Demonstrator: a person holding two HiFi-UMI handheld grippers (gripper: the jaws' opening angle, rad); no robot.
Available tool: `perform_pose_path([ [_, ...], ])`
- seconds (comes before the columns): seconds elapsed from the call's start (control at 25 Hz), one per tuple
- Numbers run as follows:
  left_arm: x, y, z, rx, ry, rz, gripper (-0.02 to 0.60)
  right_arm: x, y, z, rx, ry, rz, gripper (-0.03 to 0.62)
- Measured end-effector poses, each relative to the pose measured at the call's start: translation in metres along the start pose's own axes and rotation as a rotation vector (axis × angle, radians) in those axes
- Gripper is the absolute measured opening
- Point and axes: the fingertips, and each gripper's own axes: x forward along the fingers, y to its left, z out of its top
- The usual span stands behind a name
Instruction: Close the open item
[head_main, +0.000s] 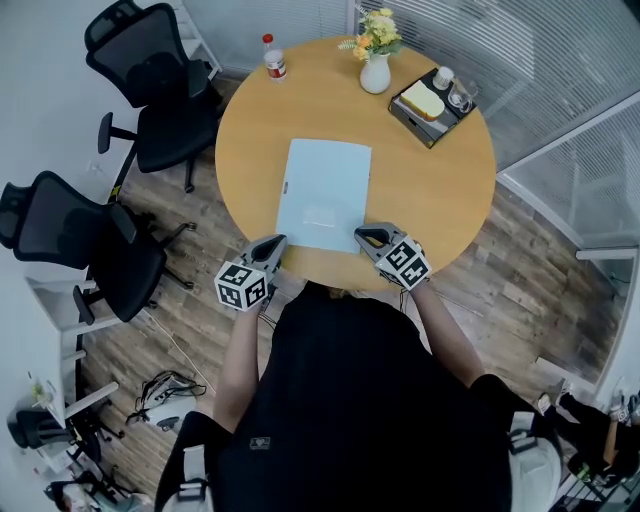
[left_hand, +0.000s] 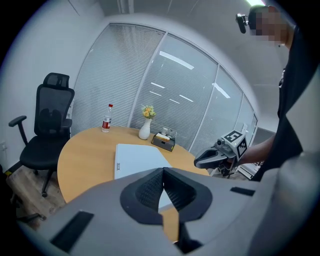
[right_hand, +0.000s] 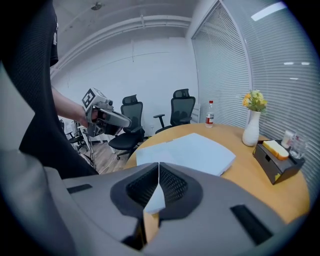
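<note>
Pale blue folder (head_main: 325, 190) lies flat and closed at mid round table (head_main: 440, 190), long side running away from the person. Left gripper (head_main: 277, 240): jaws together, nothing between them, tip just beside the folder's near left corner. Right gripper (head_main: 362, 233): jaws together, empty, tip at the near right corner; contact cannot be told
</note>
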Motion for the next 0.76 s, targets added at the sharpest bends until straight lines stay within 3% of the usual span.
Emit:
perform_pose_path([
  [0.76, -0.009, -0.03, -0.006, 0.014, -0.018, 0.064, 0.006, -0.021, 0.003, -0.006, -0.018, -0.054, 0.023, 0.008],
])
